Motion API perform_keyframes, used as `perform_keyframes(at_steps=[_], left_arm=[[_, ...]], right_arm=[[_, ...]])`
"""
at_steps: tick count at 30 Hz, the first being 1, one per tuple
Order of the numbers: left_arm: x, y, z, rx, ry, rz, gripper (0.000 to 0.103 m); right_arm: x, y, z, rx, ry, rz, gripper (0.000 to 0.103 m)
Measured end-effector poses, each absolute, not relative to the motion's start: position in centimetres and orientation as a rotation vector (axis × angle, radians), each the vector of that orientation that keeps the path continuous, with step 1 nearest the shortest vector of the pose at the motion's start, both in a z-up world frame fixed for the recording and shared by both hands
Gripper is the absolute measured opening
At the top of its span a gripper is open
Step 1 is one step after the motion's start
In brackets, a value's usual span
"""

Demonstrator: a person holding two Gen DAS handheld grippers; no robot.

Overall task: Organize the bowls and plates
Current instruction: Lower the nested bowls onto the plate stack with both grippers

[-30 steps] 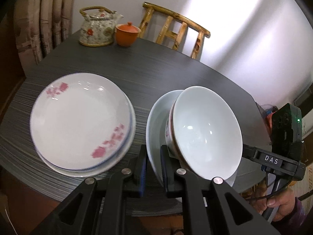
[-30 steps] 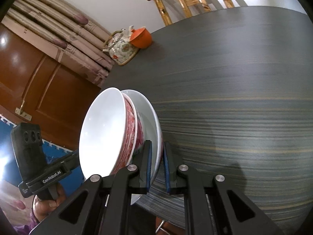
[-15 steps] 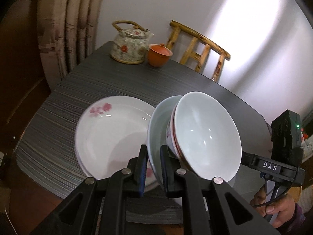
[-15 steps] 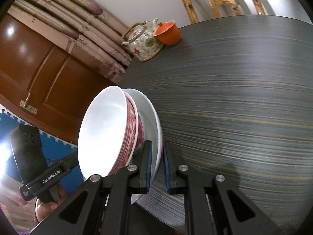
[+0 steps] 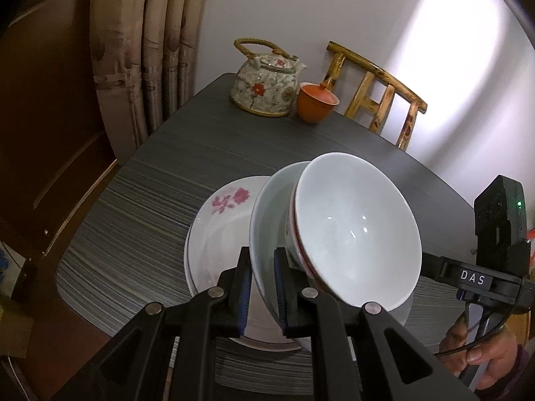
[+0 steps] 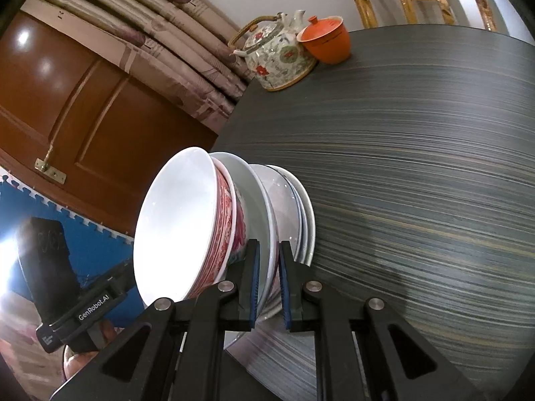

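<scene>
While both grippers, left and right, pinch opposite rims of the plate (bowl riding on it), it hangs above the flowered plates.

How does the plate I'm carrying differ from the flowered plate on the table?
The carried plate is plain pale inside; the flowered plate has pink blossoms. The carried plate is held by its rim in both the left gripper and the right gripper; the flowered plate tops a small stack on the table. The carried plate holds a bowl; the flowered plate holds nothing. Both are round and shallow.
</scene>
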State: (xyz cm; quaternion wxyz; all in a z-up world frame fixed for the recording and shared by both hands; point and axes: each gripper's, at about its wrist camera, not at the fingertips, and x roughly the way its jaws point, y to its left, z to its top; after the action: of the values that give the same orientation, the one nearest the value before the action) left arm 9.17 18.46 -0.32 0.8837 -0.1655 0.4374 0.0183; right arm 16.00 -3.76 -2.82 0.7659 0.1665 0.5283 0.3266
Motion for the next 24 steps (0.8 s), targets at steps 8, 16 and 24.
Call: perform_keyframes(at_steps=[8,16,24], left_arm=[[9.7,18.8,-1.0,-0.322,0.922,0.056,0.011],[9.8,19.0,-1.4,-0.311,0.932,0.068,0.011],[9.7,19.0,-1.5,-0.309,0.939,0.075,0.011]], right_arm=[[16.7,-3.0,-3.9,0.364,1.173,0.715,0.012],[16.9,-2.7,-4.3,0.369,1.182,0.717,0.012],[17.0,-2.4,-4.5,0.378,1.190,0.717,0.013]])
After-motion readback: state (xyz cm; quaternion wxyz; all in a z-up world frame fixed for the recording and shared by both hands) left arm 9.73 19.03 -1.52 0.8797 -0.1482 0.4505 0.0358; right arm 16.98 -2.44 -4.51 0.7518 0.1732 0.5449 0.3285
